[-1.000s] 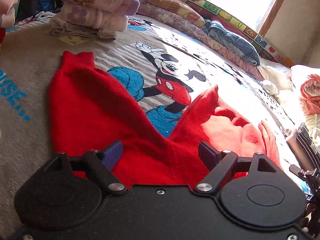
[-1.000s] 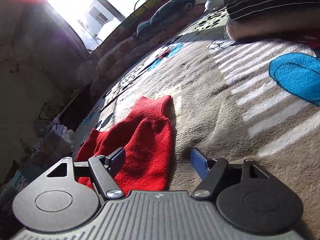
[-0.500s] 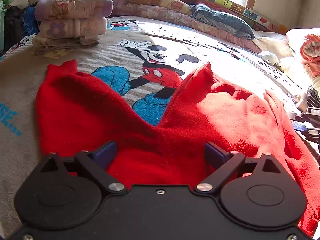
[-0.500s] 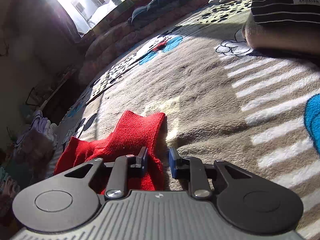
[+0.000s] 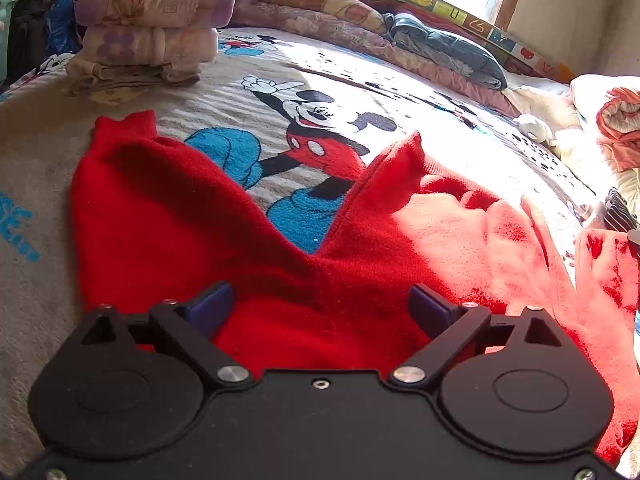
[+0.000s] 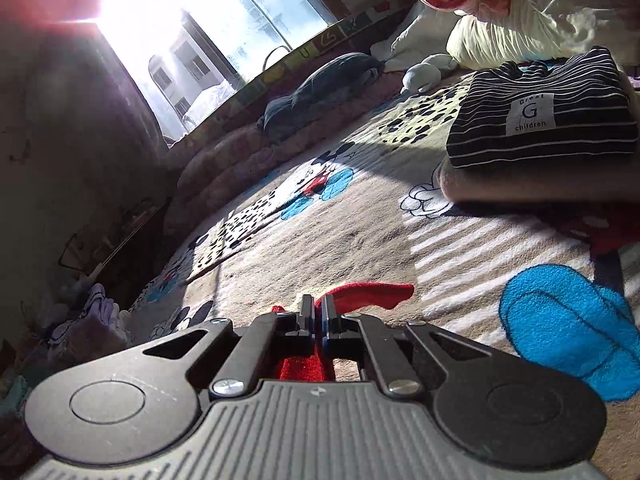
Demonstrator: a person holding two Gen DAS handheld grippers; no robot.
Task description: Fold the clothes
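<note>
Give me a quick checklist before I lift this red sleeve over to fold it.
1. Right tool shut on the red knitted sweater cuff: ok.
2. Left tool open over the sweater body: ok, nothing pinned.
3. Sweater flat: not ok, right side rumpled.
4. Cartoon-mouse fleece blanket beside the sweater free: ok.
5. Folded black striped top clear of the sweater: ok.
6. Grip depth: cannot tell.

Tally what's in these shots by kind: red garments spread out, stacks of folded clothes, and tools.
red garment: 1
stacks of folded clothes: 2, the pastel stack and the striped-topped stack
tools: 2, the left tool open, the right tool shut on the red garment
Total: 5
</note>
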